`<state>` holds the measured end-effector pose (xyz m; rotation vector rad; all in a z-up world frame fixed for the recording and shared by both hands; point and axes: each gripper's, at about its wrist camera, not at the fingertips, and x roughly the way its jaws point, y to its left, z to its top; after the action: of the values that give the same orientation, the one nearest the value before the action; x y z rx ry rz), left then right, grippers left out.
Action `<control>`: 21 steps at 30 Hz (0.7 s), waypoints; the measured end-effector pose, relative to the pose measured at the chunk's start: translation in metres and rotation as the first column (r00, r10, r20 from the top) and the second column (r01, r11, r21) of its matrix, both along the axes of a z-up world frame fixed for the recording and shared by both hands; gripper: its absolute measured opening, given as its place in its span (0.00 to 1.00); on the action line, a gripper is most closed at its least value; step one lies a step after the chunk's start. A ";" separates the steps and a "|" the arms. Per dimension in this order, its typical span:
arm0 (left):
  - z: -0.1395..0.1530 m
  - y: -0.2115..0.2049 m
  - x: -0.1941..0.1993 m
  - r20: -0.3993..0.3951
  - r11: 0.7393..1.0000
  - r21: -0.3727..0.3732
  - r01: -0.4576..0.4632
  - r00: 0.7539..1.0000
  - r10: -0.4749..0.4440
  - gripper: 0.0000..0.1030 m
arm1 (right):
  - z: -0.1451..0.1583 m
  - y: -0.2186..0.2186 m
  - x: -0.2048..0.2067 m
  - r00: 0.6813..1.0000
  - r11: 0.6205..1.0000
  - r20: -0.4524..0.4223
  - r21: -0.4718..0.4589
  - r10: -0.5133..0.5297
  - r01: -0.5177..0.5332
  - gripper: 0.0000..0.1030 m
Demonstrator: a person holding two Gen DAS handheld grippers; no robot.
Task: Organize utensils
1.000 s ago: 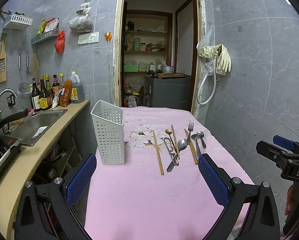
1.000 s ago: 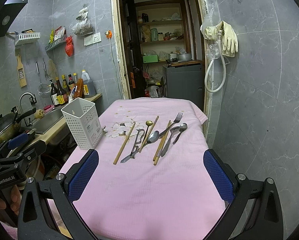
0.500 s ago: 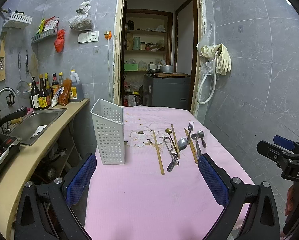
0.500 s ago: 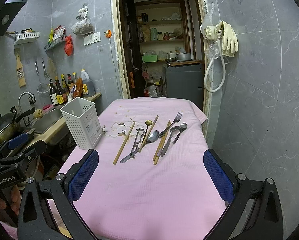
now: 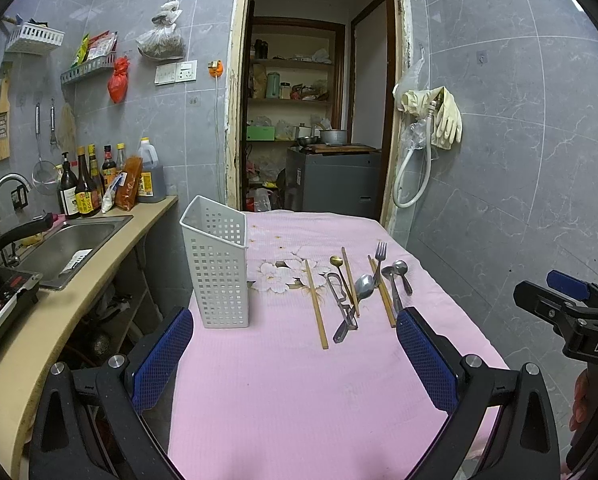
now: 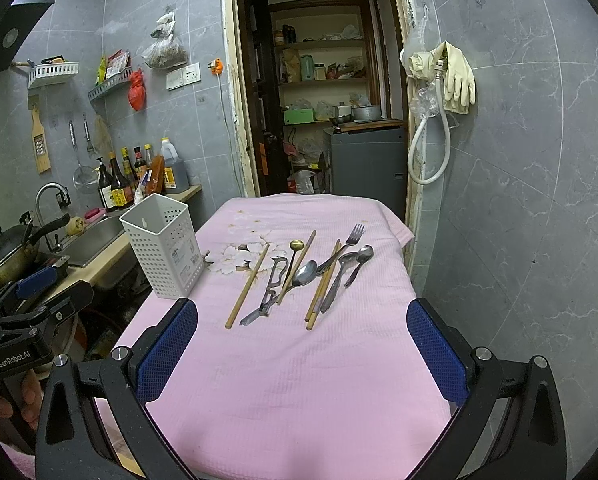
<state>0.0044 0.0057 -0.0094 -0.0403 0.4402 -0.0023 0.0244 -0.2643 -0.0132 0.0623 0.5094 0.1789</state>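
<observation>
A white perforated utensil holder (image 5: 218, 272) (image 6: 163, 244) stands upright at the left of the pink-clothed table (image 5: 283, 380) (image 6: 299, 380). To its right lie several utensils in a row: wooden chopsticks (image 5: 316, 305) (image 6: 247, 286), a metal peeler (image 5: 341, 307) (image 6: 270, 290), a gold spoon (image 5: 336, 261) (image 6: 296, 245), steel spoons (image 5: 363, 285) (image 6: 306, 273) and a fork (image 5: 380, 254) (image 6: 353, 234). My left gripper (image 5: 295, 350) is open, well short of the utensils, with nothing between its fingers. My right gripper (image 6: 302, 344) is open too, hovering over the near cloth.
A counter (image 5: 79, 296) with a sink (image 5: 65, 244), sauce bottles (image 5: 85, 194) and a wok (image 6: 7, 254) runs along the left. Behind the table is an open doorway (image 5: 311, 120) with shelves. A tiled wall with hanging gloves (image 6: 457, 72) closes the right side.
Both views have shifted only slightly. The utensils and holder have not moved, and both grippers stay open.
</observation>
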 end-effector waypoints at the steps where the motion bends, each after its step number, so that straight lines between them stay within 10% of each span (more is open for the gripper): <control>1: 0.000 0.000 0.000 0.000 1.000 0.000 0.000 1.000 0.000 0.99 | -0.001 0.000 0.000 1.000 1.000 0.000 0.000 -0.001 0.001 0.99; 21: -0.007 -0.002 0.003 -0.006 1.000 -0.001 0.008 1.000 -0.008 0.99 | -0.005 -0.002 0.002 1.000 1.000 -0.008 0.000 -0.008 0.008 0.99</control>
<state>0.0074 0.0039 -0.0163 -0.0394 0.4463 -0.0102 0.0267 -0.2660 -0.0186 0.0647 0.5172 0.1709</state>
